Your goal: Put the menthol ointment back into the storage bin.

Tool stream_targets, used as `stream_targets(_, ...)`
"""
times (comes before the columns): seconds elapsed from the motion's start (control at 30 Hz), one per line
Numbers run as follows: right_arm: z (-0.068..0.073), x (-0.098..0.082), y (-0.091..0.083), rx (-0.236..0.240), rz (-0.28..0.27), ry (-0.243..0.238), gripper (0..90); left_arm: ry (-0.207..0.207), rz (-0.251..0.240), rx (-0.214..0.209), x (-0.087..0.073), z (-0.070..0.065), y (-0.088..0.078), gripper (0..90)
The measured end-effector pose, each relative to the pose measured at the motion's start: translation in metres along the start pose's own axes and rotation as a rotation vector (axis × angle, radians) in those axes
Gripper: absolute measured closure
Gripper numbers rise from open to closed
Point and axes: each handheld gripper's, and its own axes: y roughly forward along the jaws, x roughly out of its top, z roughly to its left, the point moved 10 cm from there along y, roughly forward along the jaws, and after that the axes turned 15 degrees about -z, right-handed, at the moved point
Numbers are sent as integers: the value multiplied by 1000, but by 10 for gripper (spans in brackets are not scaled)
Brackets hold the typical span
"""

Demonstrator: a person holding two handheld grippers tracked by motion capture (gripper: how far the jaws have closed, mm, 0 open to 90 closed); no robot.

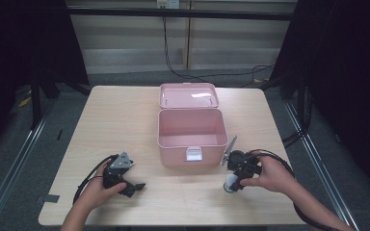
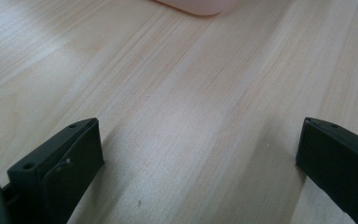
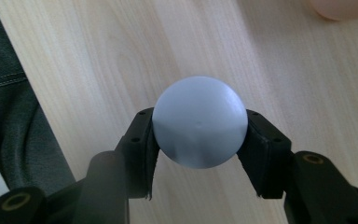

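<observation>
A: Item one: ball (image 3: 199, 121), pale grey-blue, smooth, matte. Count?

B: One. Sits near the table's (image 1: 120, 120) front edge, toward the front right corner, just off the box's (image 1: 191, 144) front right corner.

A: Held?

B: Yes. Clamped in the right gripper (image 3: 199, 154), one pad on each side, at about the widest girth. Seen from above, looks to be resting on the table or just off it; cannot tell which.

A: Handling notes?

B: Probably light and hollow, judging by the plain plastic look. Likely stiff enough not to dent under the pads. Round and slick, so apt to squirt out if pinched above or below the middle. Best taken across the equator, as now. Not fragile by appearance, but would roll off toward the near edge if dropped.

A: Item two: box.

B: One. Pink, lid (image 1: 189, 95) thrown back toward the far edge, interior looks bare. Latch (image 1: 193, 154) on the front wall. Stands at the middle of the table.

A: Item three: grippers.

B: Two. Right as noted. Left gripper (image 1: 134, 186) near the front left corner, jaws wide apart, nothing between them but wood grain.

A: Hands?

B: Two, one per gripper, entering from the near edge.

A: Cables?

B: One trailing from each gripper. More lying on the floor beyond the far edge, not counted.

A: Anything else on the table?

B: Nothing further noted.
</observation>
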Motion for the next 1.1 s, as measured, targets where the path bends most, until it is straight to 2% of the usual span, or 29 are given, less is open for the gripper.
stream_targets(0.27, 0, 5, -10, -4, 12, 27, 502, 0, -1, 0, 0, 0, 0, 0)
stream_targets(0.4, 0, 7, -19, 6, 23, 80, 502, 0, 0, 0, 0, 0, 0, 0)
stream_targets(0.7, -4, 12, -33, -16, 27, 91, 502, 0, 0, 0, 0, 0, 0, 0)
stream_targets(0.97, -8, 20, -48, -17, 31, 104, 502, 0, 0, 0, 0, 0, 0, 0)
stream_targets(1.1, -12, 23, -54, -27, 35, 122, 502, -1, 0, 0, 0, 0, 0, 0)
